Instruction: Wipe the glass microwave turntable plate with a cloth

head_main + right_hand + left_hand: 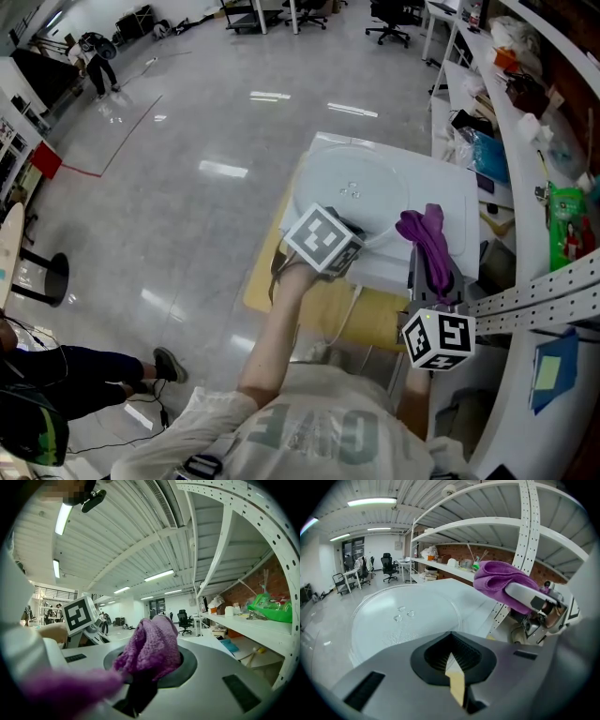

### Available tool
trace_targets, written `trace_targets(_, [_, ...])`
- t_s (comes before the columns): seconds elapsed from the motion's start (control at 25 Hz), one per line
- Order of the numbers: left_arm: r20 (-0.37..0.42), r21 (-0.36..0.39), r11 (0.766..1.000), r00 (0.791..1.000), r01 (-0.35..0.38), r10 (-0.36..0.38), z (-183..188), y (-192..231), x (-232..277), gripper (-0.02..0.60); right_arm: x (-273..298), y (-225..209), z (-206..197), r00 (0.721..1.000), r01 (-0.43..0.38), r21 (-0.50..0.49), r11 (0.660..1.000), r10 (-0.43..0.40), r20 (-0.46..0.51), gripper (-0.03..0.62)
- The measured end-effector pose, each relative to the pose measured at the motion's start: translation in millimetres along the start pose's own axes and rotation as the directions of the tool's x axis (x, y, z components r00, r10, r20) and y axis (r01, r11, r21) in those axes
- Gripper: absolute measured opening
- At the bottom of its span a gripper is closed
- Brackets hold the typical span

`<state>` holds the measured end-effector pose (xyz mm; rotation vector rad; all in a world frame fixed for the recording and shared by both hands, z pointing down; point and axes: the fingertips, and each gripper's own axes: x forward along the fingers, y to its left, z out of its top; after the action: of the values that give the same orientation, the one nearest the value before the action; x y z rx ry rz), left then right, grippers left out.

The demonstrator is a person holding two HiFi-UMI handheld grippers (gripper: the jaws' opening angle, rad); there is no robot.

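Note:
The clear glass turntable plate (349, 186) lies flat on a white top (448, 192); in the left gripper view the plate (401, 620) fills the space beyond the jaws. My left gripper (354, 246) sits at the plate's near rim, its jaws closed to a thin slit with nothing between them (453, 670). My right gripper (433, 265) is to the right of the plate, clear of it, shut on a bunched purple cloth (424, 232). That cloth (152, 644) bulges out of its jaws (143, 679) and also shows in the left gripper view (501, 582).
White shelves with bags and a green packet (568, 232) run along the right, and a perforated white upright (548, 289) crosses near my right gripper. A yellow surface (323, 305) lies under the white top. Someone's leg and shoe (164, 364) are at bottom left.

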<state>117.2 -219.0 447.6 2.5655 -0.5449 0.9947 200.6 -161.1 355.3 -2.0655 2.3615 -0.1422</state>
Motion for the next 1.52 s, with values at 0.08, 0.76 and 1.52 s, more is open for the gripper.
trace_targets(0.08, [-0.004,0.004,1.0,1.0,0.007,-0.007,0,-1,1,0.002,1,1,-1,1.0,-0.002,0.0,1.0,0.002,-0.004,0.058])
trace_targets(0.76, [-0.018,0.11,0.994,1.0,-0.009,0.011,6,-17,6,0.002,9,14,9,0.999,-0.043,0.022,0.999,0.043,0.027,0.057])
trace_targets(1.52, [0.562,0.097,0.943,0.799,-0.318,0.212,2,129,-121,0.003,17,23,10,0.995,-0.092,0.015,0.996,0.092,0.024,0.058])
